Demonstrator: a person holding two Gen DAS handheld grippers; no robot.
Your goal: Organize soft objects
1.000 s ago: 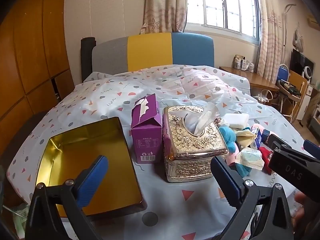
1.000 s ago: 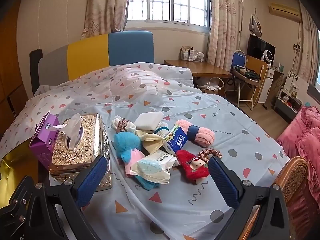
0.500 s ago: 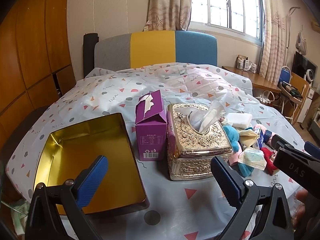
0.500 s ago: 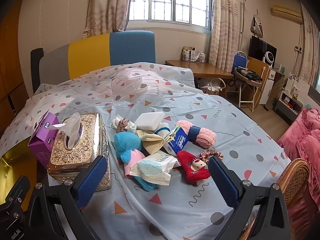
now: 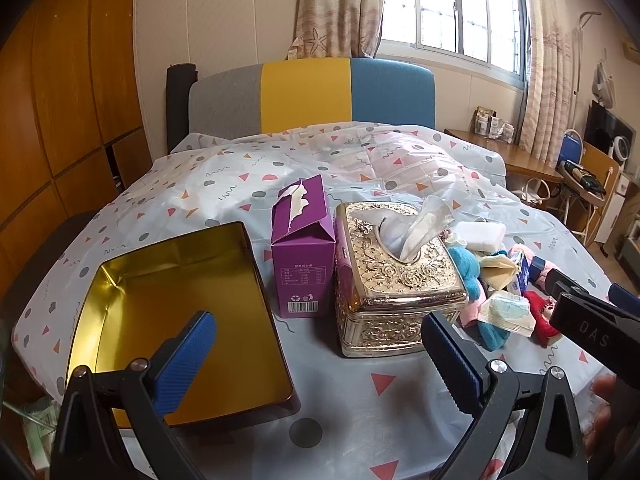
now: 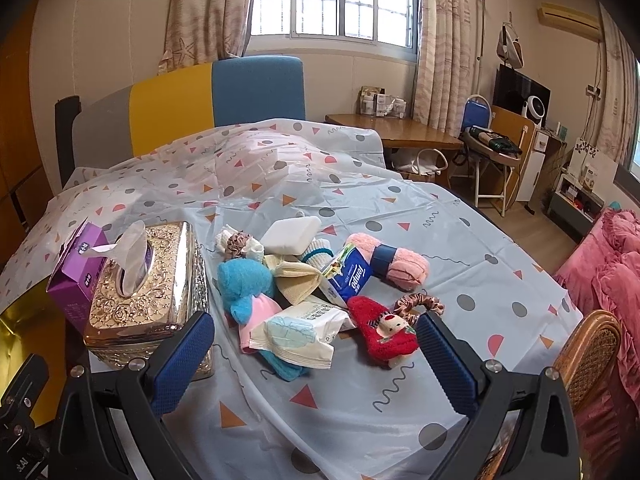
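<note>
Both grippers, left gripper (image 5: 320, 354) and right gripper (image 6: 316, 354), gape wide, holding nothing | gold tin (image 5: 176, 312) bare | soft pile (image 6: 320, 280) unsorted | everything left, I'd say.

From my remote seat, I see a table draped in a pale plastic cover (image 6: 360, 380) printed with triangles, dots and squiggles. Behind it stands a headboard (image 5: 312, 96) in grey, yellow and blue panels, below a barred window (image 6: 336, 0) framed by patterned curtains (image 6: 200, 8). A wooden desk (image 6: 400, 132) sits under the window with small boxes on it. To the right I make out a blue folding chair (image 6: 478, 110), a dark screen (image 6: 520, 88), a white fan (image 6: 536, 108), a wicker chair back (image 6: 592, 352) and pink bedding (image 6: 616, 264). Orange-brown wardrobe panels (image 5: 60, 100) fill the left wall.
</note>
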